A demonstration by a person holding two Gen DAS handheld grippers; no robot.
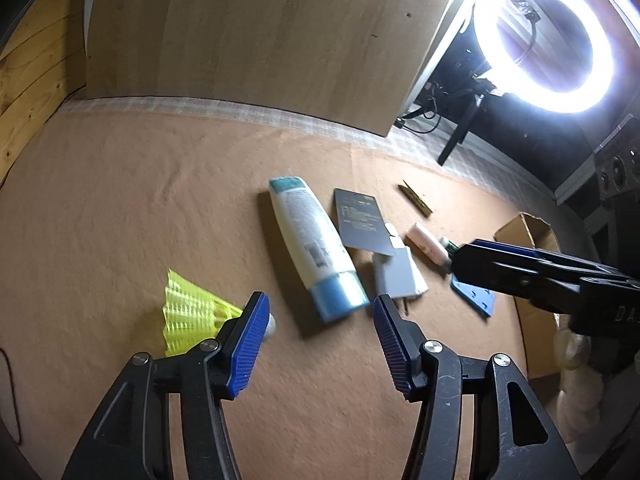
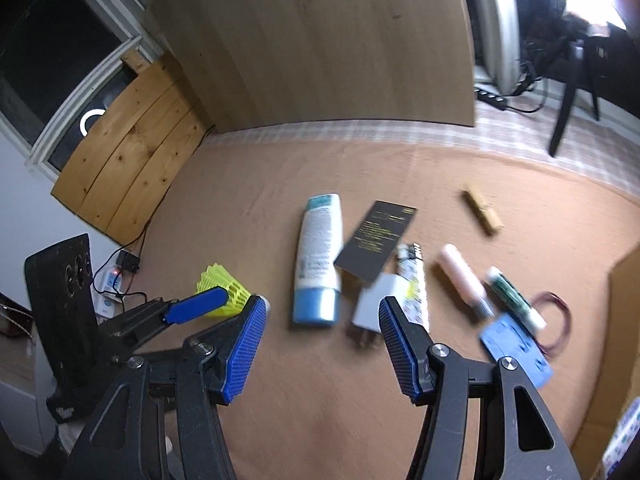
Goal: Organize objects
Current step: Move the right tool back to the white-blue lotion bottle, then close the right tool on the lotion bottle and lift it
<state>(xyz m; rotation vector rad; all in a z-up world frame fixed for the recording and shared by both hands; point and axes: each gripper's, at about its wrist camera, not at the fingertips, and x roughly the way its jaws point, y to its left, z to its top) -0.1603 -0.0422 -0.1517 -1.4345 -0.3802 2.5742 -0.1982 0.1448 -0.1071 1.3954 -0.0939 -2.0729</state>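
Both hand-held grippers, left and right, hang open and empty; approach the near white bottle across its narrow width, jaws wide.

One shuttlecock, one bottle

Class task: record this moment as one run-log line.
left gripper: open, empty | right gripper: open, empty | shuttlecock, bottle: on cloth

Right tool body: letters "DA" legible; other print blurred.
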